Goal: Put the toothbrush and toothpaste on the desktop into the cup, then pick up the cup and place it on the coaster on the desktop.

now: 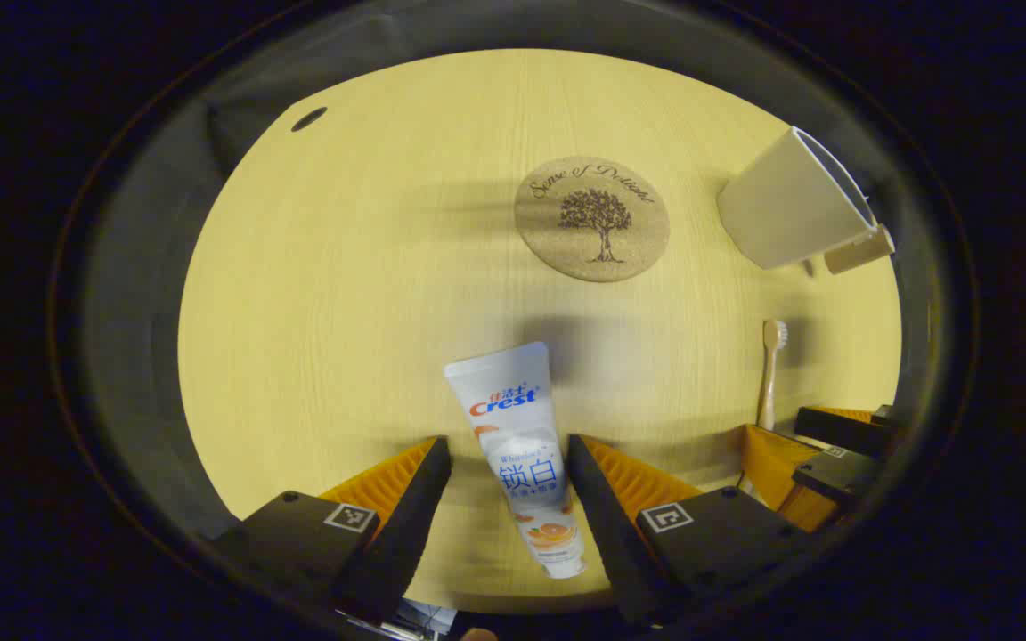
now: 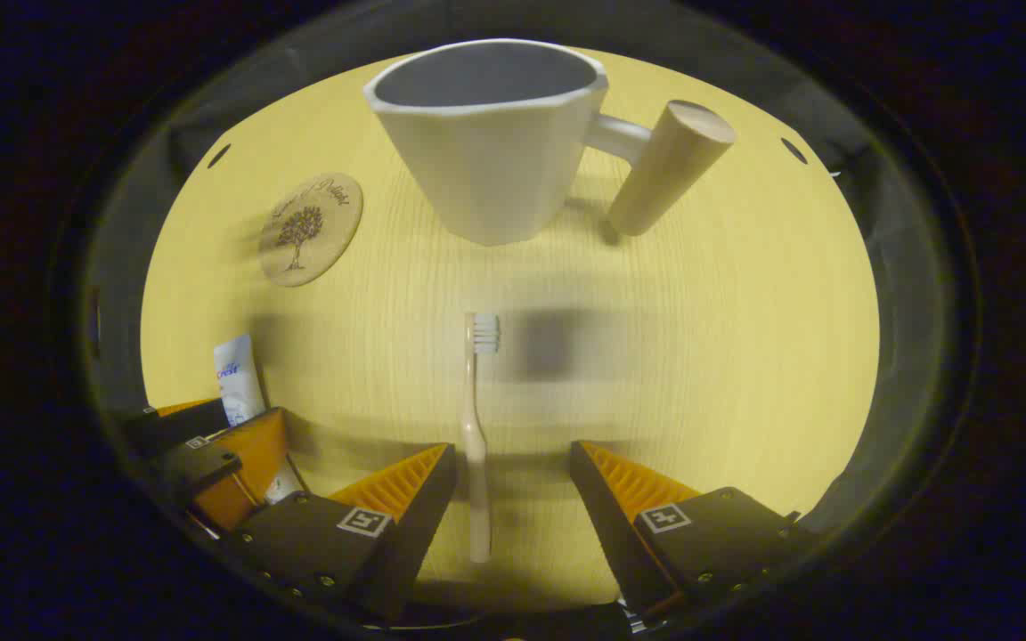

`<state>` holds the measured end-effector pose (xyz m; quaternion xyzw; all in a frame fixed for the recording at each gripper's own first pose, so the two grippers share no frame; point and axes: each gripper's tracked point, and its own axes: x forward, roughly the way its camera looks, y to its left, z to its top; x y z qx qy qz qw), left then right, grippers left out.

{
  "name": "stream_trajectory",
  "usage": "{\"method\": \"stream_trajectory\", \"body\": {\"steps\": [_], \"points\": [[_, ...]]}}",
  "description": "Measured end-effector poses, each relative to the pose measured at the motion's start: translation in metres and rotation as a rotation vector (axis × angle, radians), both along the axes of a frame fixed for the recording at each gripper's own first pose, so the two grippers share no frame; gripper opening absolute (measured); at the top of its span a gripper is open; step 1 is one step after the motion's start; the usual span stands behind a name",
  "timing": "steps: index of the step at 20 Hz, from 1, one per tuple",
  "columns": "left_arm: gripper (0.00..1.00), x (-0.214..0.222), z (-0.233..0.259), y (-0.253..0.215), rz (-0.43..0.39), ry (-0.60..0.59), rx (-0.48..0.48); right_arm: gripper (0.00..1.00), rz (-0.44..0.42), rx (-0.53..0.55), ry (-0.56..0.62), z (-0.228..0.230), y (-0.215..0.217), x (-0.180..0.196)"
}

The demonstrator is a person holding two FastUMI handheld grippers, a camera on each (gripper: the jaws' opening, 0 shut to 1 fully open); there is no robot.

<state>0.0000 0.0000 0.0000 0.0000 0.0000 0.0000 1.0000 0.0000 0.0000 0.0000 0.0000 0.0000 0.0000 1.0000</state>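
Left hand-held gripper (image 1: 508, 454) straddles the toothpaste (image 1: 520, 450); right one (image 2: 513, 458) straddles the toothbrush (image 2: 476, 445).

left gripper (image 1: 508, 450): low, fingers wide apart, nothing squeezed | right gripper (image 2: 513, 458): low, fingers wide apart, nothing squeezed | the two sit side by side, close

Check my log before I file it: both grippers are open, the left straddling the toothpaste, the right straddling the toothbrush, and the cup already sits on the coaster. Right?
One error: the cup is not on the coaster. The right gripper view shows it standing on the bare desktop, apart from the coaster. The rest holds: the left gripper straddles the toothpaste and the right gripper straddles the toothbrush, jaws open.
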Motion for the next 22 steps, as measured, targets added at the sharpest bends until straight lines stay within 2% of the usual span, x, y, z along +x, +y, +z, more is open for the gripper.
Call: {"method": "stream_trajectory", "body": {"steps": [1, 2, 3, 4, 6, 7, 8, 9, 10, 11, 16, 18, 20, 22], "points": [[0.86, -0.003, 0.007, 0.002, 0.001, 0.003, 0.001, 0.86, 0.0, 0.007, 0.009, -0.002, 0.0, 0.0], [0.85, -0.005, 0.014, 0.002, -0.001, 0.005, 0.002, 0.86, 0.003, 0.001, 0.02, -0.002, 0.001, -0.001], [0.76, -0.011, 0.023, 0.001, -0.006, 0.006, 0.012, 0.81, -0.007, 0.001, 0.02, 0.002, -0.003, -0.003], [0.64, -0.012, 0.032, -0.001, -0.006, 0.015, 0.014, 0.65, -0.02, 0.007, 0.038, -0.004, -0.007, -0.001], [0.4, -0.025, 0.052, -0.001, 0.0, 0.019, 0.042, 0.13, -0.008, 0.074, 0.042, -0.001, -0.014, -0.007], [0.31, -0.03, 0.061, 0.001, -0.003, 0.02, 0.047, 0.04, 0.016, 0.059, 0.046, 0.0, -0.016, -0.005], [0.3, -0.039, 0.078, 0.003, -0.013, -0.009, 0.041, 0.04, 0.029, 0.051, 0.048, 0.0, -0.017, -0.006], [0.21, -0.044, 0.086, 0.005, -0.019, 0.004, 0.022, 0.04, 0.037, 0.047, 0.049, -0.001, -0.016, -0.004], [0.21, -0.051, 0.105, 0.007, -0.02, -0.034, 0.01, 0.04, 0.04, 0.047, 0.048, 0.0, -0.016, -0.004], [0.12, -0.055, 0.111, 0.01, -0.016, -0.021, -0.013, 0.04, 0.041, 0.047, 0.043, 0.0, -0.016, -0.003], [0.12, -0.104, 0.189, 0.014, -0.003, -0.034, 0.012, 0.04, 0.052, 0.044, 0.028, 0.002, -0.016, -0.005], [0.12, -0.128, 0.223, 0.014, -0.016, -0.037, 0.005, 0.05, 0.092, 0.081, 0.025, 0.001, -0.013, -0.007], [0.12, -0.159, 0.26, 0.013, -0.03, -0.055, -0.011, 0.02, 0.133, 0.124, 0.012, 0.004, -0.01, -0.012], [0.12, -0.196, 0.303, 0.013, -0.028, -0.089, 0.002, 0.02, 0.128, 0.122, -0.017, 0.007, -0.014, -0.02]]}}
